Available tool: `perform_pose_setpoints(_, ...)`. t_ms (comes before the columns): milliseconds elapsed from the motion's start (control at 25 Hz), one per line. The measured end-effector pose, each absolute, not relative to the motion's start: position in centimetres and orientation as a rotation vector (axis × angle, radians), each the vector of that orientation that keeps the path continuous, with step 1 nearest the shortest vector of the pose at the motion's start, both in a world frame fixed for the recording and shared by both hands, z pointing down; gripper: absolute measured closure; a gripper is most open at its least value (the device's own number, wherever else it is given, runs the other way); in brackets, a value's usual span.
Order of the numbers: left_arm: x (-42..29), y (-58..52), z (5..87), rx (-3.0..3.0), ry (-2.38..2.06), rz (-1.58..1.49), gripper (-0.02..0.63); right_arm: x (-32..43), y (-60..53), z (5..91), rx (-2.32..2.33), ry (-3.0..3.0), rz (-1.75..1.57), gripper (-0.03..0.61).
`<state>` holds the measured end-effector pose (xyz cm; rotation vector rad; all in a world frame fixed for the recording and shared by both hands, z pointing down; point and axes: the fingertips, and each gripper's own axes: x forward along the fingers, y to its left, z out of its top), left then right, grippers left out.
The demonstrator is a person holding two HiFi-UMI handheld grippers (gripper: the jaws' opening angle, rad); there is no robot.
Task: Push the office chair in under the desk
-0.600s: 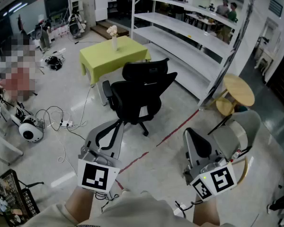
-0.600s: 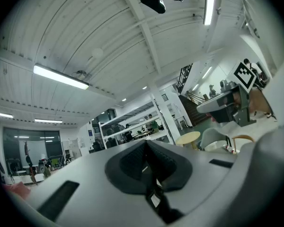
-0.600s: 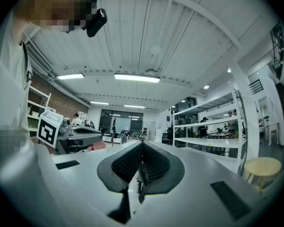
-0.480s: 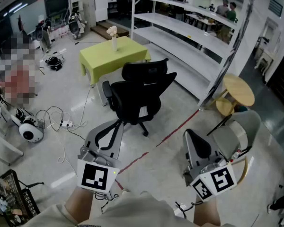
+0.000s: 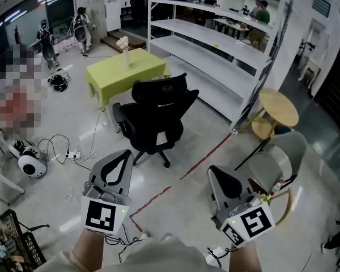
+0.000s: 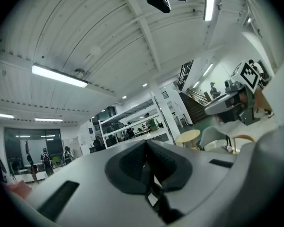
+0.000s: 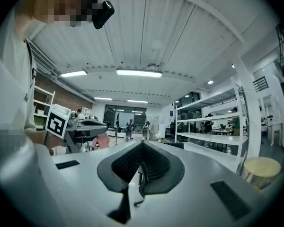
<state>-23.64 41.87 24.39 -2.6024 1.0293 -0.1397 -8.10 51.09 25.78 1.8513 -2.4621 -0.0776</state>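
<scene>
on the floor just beside the yellow-green table (image 5: 122, 70): black office chair (image 5: 156, 117), not tucked under. nearer the camera, left hand-held gripper (image 5: 120, 158) and right hand-held gripper (image 5: 218, 174), jaws pressed together, gripping nothing (both well apart from chair).

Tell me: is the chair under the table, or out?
Out. The chair shows whole, seat and base, beside the green table, not beneath it.
</scene>
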Motion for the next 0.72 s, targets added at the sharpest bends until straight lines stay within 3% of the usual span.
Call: perform_pose_setpoints(720,-20.4,42.8,26.7,-2.569,1.002,-0.225,0.607,-6.1,51.5,29.4,1.735,-2.502,-0.039,0.566)
